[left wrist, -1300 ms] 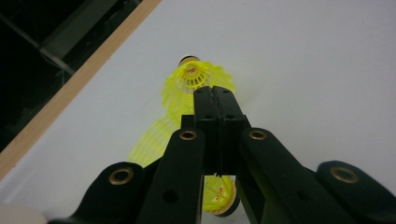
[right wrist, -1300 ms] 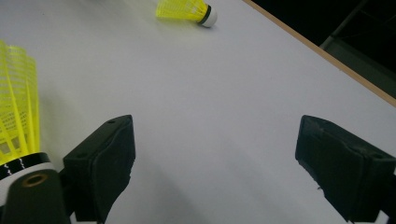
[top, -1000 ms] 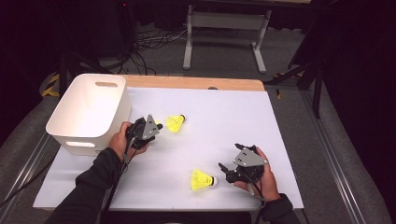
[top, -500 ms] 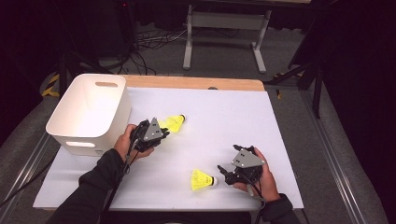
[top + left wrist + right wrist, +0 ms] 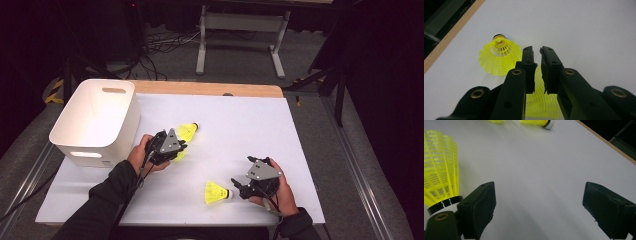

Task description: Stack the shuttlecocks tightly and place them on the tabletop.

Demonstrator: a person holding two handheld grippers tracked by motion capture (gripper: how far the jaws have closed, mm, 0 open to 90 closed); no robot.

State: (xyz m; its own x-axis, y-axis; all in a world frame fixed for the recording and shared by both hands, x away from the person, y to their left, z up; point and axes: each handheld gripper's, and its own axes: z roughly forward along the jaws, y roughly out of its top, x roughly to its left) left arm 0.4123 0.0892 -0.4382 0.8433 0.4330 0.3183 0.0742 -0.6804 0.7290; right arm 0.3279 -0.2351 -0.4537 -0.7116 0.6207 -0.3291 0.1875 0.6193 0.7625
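Two yellow shuttlecocks [image 5: 188, 132] [image 5: 216, 192] lie on their sides, well apart.

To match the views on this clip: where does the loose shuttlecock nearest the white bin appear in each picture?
High view: the loose shuttlecock lies left of centre, just right of the white bin.
Left gripper view: upper left of centre, with its cork pointing away.
Right gripper view: at the top edge, with its white cork to the right.
Shared landmark: the wooden table edge, at the left in the left gripper view and at the upper right in the right gripper view.
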